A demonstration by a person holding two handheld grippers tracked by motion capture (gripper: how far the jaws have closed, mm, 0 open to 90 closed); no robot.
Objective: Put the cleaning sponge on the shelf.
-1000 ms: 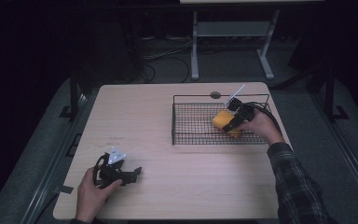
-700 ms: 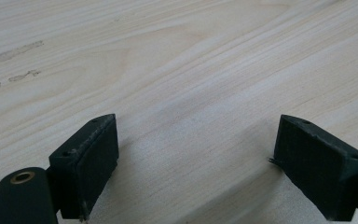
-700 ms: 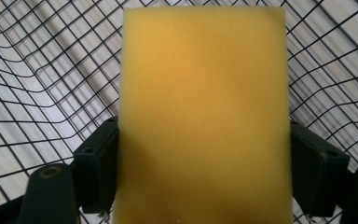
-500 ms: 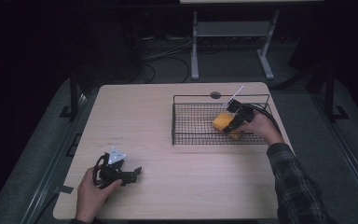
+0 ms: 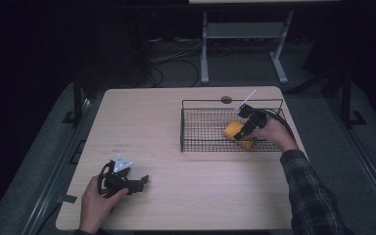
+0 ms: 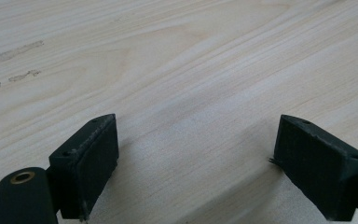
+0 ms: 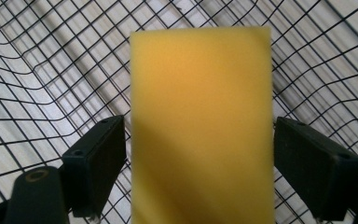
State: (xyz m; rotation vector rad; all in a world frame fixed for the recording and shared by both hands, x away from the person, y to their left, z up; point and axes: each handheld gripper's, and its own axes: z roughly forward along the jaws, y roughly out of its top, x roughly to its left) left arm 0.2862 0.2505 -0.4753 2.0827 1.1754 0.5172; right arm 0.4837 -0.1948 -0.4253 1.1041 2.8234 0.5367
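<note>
Right gripper at yellow sponge, wire basket, table

Table: pale wood-look top, lengthwise grain, smooth, low sheen; left gripper view shows faint scuff streaks on the surface. Basket: thin black wire mesh, looks like coated metal, slightly glossy. Sponge: yellow foam block, matt, fine-pored, soft-looking. Right gripper & left gripper: black plastic, matt; pads have a slightly grainy face w/ rough edges, brass-coloured metal insert at bottom left of each gripper view. Left gripper top plate: light grey, metallic look. Sleeve: dark plaid cloth, woven. Floor around the table: grey, matt, carpet-like.
</note>
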